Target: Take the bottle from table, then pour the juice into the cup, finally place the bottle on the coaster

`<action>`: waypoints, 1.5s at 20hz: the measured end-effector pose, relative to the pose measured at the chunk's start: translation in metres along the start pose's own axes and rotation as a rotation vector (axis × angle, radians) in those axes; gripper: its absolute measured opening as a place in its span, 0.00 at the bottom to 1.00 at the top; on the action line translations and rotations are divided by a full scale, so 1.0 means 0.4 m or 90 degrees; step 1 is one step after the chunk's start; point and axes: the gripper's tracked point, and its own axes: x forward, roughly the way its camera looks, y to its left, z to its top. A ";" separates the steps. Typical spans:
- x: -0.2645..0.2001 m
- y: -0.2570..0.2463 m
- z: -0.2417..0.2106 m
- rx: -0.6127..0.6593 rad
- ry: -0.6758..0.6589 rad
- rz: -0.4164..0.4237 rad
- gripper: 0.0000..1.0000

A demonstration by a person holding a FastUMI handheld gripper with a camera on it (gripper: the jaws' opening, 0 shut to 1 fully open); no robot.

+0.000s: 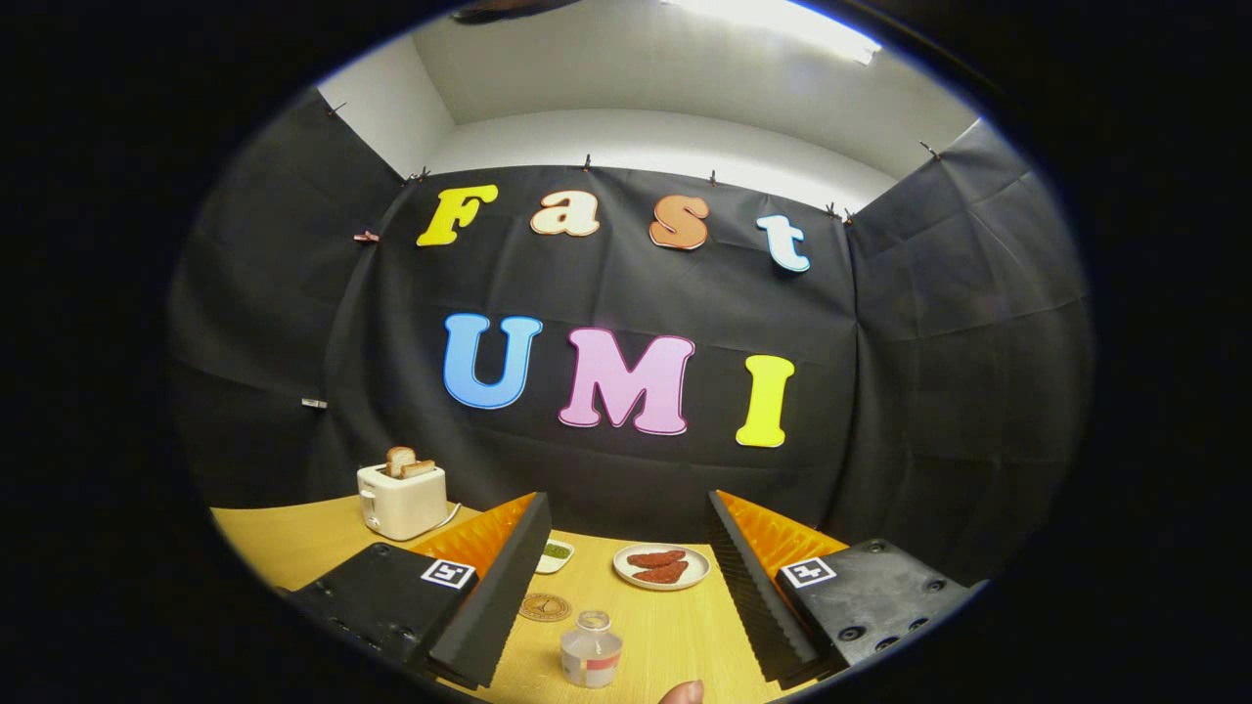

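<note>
The bottle (591,649) stands upright on the wooden surface (675,626), between the two fingers of the claw (626,587) and nearer their bases than their tips; neither finger touches it. It is a small clear bottle with a pale cap and a band of red and white around its lower part.

The surface is light wood and runs back to the dark cloth wall of the booth. At its far left corner sits a cream toaster (402,500) with two slices of toast (408,462) standing up out of its slots. Beyond the fingertips, right of the middle, lies a white plate (662,566) carrying two reddish-brown pieces of food. Left of the plate, partly hidden behind the left finger's tip, is a small white dish (556,554) with something green in it. Nearer, just beside the left finger's inner edge and a little beyond the bottle, lies a round flat brown coaster (545,607), apart from the bottle.

The claw is spread wide, with nothing in its hold. A fingertip (682,693) of a person shows close in, just right of the bottle.
</note>
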 end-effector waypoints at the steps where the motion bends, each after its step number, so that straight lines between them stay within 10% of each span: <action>1: -0.002 0.009 -0.014 0.004 -0.001 0.006 0.97; 30: 0.050 0.083 -0.652 0.048 0.139 0.004 0.97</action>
